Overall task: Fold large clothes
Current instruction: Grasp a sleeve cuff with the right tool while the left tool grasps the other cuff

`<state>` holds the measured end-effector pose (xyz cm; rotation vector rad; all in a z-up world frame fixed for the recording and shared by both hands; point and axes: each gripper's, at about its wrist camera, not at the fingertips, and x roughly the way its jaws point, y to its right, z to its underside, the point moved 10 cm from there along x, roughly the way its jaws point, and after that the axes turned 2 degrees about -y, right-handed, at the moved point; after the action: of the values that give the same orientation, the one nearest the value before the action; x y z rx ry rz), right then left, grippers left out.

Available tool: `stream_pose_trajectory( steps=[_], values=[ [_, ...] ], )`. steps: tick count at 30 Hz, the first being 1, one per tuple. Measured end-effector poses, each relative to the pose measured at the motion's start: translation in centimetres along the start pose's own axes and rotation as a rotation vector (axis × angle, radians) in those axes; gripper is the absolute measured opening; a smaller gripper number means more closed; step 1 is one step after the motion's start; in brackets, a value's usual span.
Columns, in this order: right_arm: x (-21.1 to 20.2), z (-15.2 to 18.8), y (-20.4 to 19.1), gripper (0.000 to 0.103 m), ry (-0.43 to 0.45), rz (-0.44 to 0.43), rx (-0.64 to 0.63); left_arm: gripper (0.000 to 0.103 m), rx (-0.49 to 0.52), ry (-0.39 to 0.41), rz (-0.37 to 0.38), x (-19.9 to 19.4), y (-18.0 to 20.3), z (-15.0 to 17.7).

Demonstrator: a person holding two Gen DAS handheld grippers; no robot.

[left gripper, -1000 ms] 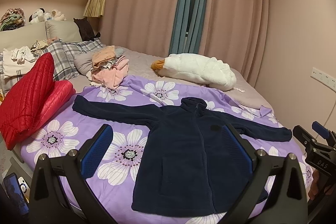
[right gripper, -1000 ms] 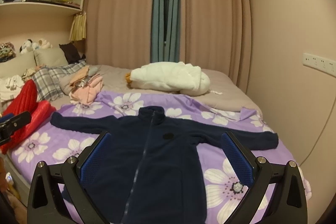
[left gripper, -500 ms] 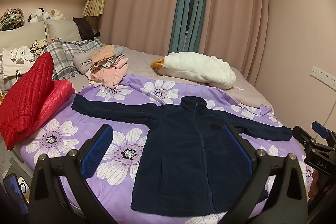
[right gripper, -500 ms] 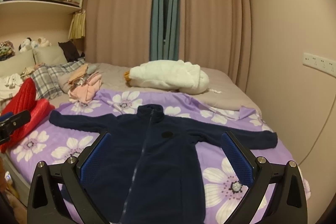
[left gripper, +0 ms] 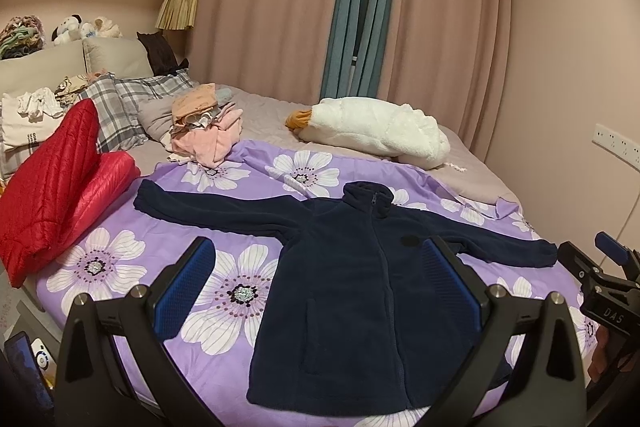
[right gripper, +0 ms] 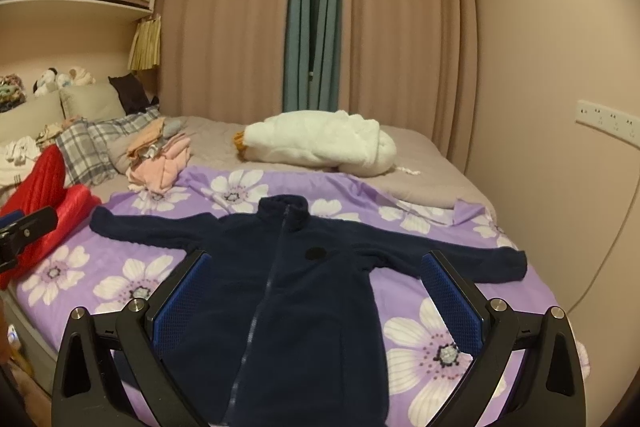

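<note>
A dark navy fleece jacket (left gripper: 352,279) lies flat, front up and zipped, on a purple flowered sheet (left gripper: 120,267), both sleeves spread out. It also shows in the right wrist view (right gripper: 296,291). My left gripper (left gripper: 316,283) is open and empty, held above the near edge of the bed over the jacket's lower left. My right gripper (right gripper: 316,295) is open and empty, above the jacket's hem. The right gripper's body shows at the left wrist view's right edge (left gripper: 608,291).
A red quilted jacket (left gripper: 56,183) lies at the bed's left edge. A pile of pink and orange clothes (left gripper: 204,131) and a white fluffy garment (left gripper: 376,131) lie behind the sheet. Plaid pillows (left gripper: 120,103) are at the headboard. A wall (left gripper: 580,67) runs along the right.
Both cameras have drifted slightly; the jacket sits a little lower and nearer in the views. Nothing on the bed has moved. Both grippers stay open.
</note>
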<state>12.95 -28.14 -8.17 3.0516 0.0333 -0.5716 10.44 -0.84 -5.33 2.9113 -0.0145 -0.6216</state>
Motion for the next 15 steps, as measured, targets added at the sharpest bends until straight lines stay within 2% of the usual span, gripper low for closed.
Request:
stream_pose_trajectory(
  steps=[3,6,8,12,15],
  values=[
    [1.2,0.0,0.8,0.102,-0.005,-0.007,0.029,0.103,-0.02,-0.019,0.03,2.3,0.0,-0.1],
    [3.9,0.3,3.2,0.102,-0.045,0.02,0.064,0.103,-0.076,-0.065,0.004,5.9,-1.1,0.0],
    [5.9,0.5,5.9,0.102,-0.048,0.072,0.112,0.103,-0.097,-0.071,-0.013,8.0,-1.7,-0.2],
    [10.9,2.2,12.7,0.102,-0.136,0.141,0.237,0.103,-0.16,-0.08,-0.046,12.8,-4.0,-0.5],
    [14.3,4.2,17.7,0.102,-0.193,0.18,0.294,0.102,-0.231,-0.123,-0.046,16.8,-6.3,0.3]
  ],
)
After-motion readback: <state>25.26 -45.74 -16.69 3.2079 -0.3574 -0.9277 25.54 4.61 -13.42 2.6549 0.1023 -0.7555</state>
